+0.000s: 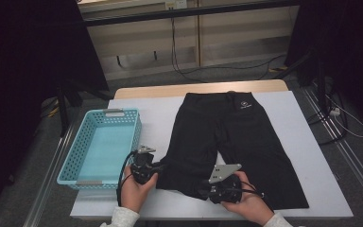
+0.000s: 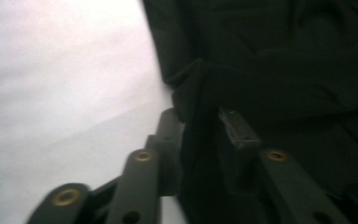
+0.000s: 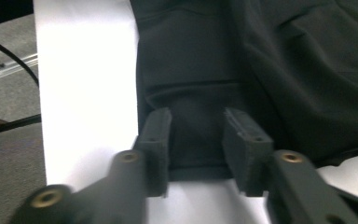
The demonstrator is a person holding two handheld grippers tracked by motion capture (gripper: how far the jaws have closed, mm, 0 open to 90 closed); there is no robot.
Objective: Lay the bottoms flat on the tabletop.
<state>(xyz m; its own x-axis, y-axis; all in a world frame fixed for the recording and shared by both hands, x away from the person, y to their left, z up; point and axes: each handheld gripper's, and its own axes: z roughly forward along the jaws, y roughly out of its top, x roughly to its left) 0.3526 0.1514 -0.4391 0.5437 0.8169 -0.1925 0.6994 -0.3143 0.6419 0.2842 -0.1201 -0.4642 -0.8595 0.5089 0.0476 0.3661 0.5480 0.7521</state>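
A pair of black shorts [image 1: 231, 132] lies flat on the white table [image 1: 156, 113], waistband at the far side and legs toward me. My left gripper [image 1: 159, 166] sits at the outer edge of the left leg. In the left gripper view its jaws [image 2: 203, 130] stand apart with a raised fold of the black fabric [image 2: 270, 60] between them. My right gripper [image 1: 202, 189] is at the hem of the same leg. Its jaws [image 3: 197, 135] are open and straddle the hem of the shorts [image 3: 261, 60], pads on either side of the cloth.
A light blue perforated basket [image 1: 73, 156] stands empty at the table's left side, just beside my left hand. Bare white table shows on both sides of the shorts and along the front edge. Cables lie on the floor beyond the table.
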